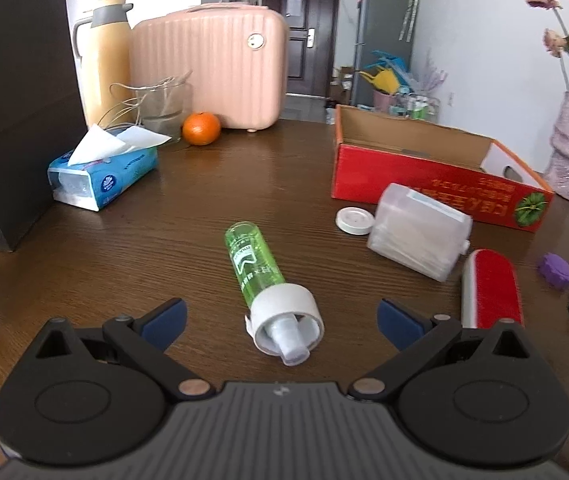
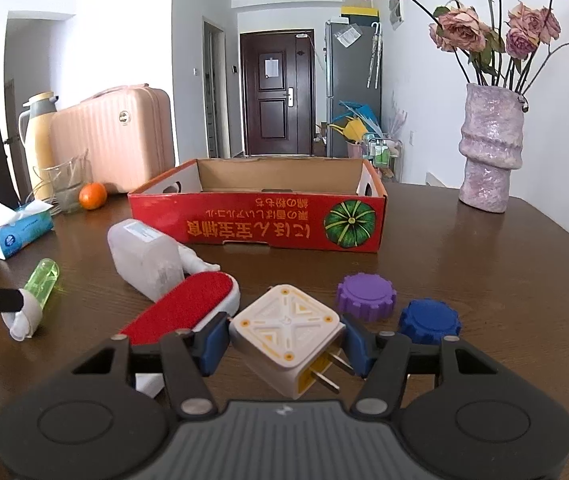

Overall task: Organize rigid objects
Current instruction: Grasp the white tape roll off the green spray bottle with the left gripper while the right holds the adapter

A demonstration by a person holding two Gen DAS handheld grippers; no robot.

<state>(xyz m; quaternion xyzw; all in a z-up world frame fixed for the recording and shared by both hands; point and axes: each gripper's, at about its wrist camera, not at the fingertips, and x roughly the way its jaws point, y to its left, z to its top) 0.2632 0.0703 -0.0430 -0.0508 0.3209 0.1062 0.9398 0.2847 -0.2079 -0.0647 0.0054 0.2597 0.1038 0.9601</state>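
My right gripper [image 2: 282, 342] is shut on a white and yellow plug adapter [image 2: 288, 334], its blue pads pressed on both sides and its prongs pointing down right. My left gripper [image 1: 282, 320] stands open above the table, with a green spray bottle [image 1: 262, 276] lying between and ahead of its fingers, untouched. An open red cardboard box [image 2: 260, 222] sits further back on the table. A red lint brush [image 2: 188, 306], a clear plastic container [image 2: 144, 258], a purple gear-shaped cap [image 2: 364, 292] and a blue gear-shaped cap [image 2: 428, 318] lie on the wood in front of the box.
A tissue pack [image 1: 102, 176], an orange [image 1: 201, 128], a glass jar [image 1: 162, 106], a yellow thermos [image 1: 102, 60] and a pink suitcase [image 1: 212, 64] line the far left. A black bag [image 1: 16, 112] stands at left. A vase of flowers [image 2: 488, 148] stands at right. A white lid [image 1: 354, 221] lies by the container.
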